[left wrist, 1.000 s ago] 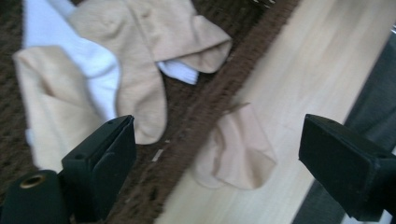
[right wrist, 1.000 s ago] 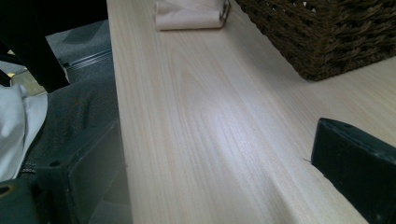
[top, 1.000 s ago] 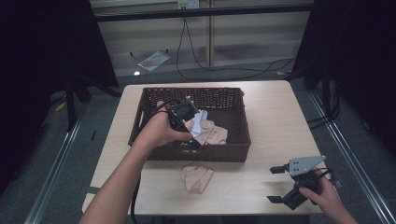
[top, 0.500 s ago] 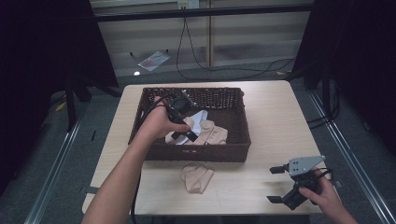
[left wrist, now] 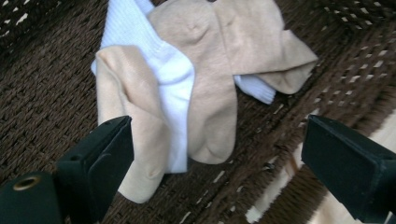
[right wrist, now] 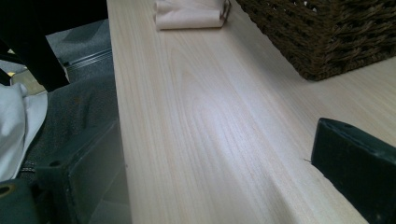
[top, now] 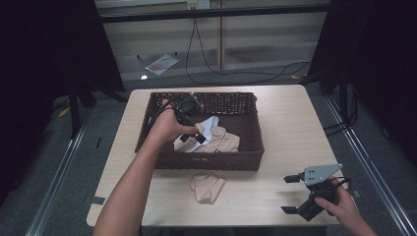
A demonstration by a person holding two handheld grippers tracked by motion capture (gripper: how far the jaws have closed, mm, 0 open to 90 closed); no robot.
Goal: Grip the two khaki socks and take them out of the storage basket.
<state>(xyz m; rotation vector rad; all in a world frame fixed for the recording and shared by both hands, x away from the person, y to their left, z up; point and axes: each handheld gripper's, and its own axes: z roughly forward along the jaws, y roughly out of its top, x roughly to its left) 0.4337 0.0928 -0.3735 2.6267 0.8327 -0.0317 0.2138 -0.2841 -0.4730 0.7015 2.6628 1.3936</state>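
Note:
A dark wicker basket (top: 248, 160) stands mid-table and holds beige socks (top: 223, 140) tangled with a white sock (top: 210, 122). My left gripper (top: 193, 132) hangs inside the basket just above that pile, jaws wide open with nothing between them. In the left gripper view the beige socks (left wrist: 210, 93) and the white sock (left wrist: 173, 74) lie on the basket floor (left wrist: 42, 116) ahead of the jaws. A folded beige sock (top: 206, 186) lies on the table in front of the basket. My right gripper (top: 294, 194) rests open near the front right table corner, empty.
The light wooden table (top: 290, 123) has bare room right of the basket. In the right gripper view the basket corner (right wrist: 327, 32) and the folded beige sock (right wrist: 187, 16) lie farther along the table, whose front edge (right wrist: 116, 116) drops to grey floor.
My left gripper has moved toward the basket's near side and dropped closer to the sock pile. The right gripper has stayed put.

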